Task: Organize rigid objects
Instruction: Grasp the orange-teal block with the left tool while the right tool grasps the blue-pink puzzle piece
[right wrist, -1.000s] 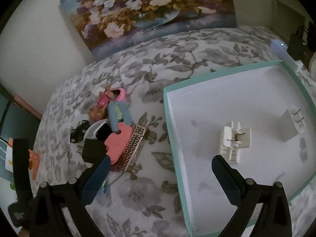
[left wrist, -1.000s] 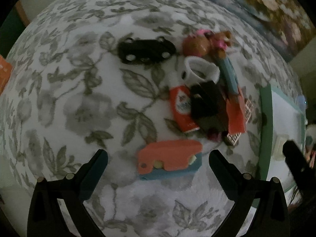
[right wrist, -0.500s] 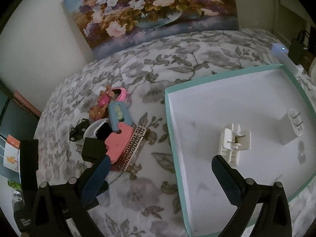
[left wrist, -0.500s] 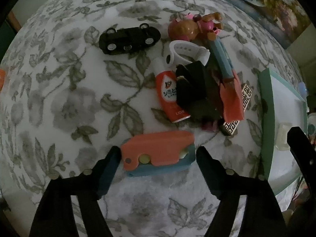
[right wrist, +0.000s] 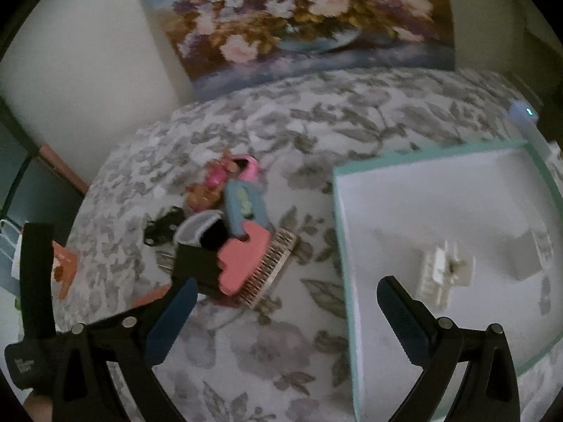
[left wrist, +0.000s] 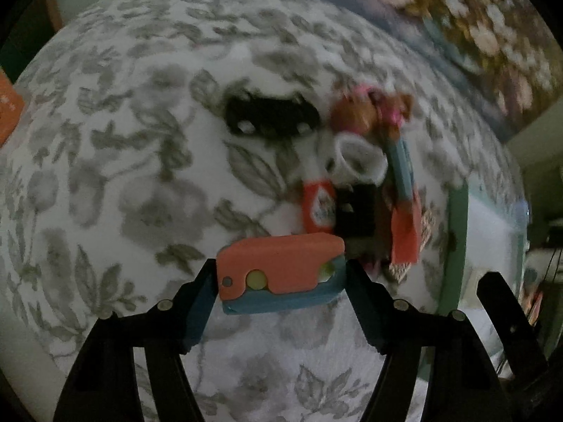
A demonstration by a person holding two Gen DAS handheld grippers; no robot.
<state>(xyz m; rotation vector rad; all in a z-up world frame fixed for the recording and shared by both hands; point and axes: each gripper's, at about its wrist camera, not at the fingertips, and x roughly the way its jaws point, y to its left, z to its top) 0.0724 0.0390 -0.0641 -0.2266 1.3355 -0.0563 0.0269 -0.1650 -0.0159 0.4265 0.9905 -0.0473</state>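
Coral-and-blue toy block (left wrist: 281, 274) lengthwise between closing left jaws; right jaws wide, empty.

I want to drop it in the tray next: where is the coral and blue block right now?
In the left wrist view the coral and blue block sits between the closing left gripper, just below the toy pile, left of the green-rimmed tray.

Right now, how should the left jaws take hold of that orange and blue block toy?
By its two short ends, coming down from above. The orange and blue block toy lies flat and long across the left gripper, whose closing jaws already bracket both ends.
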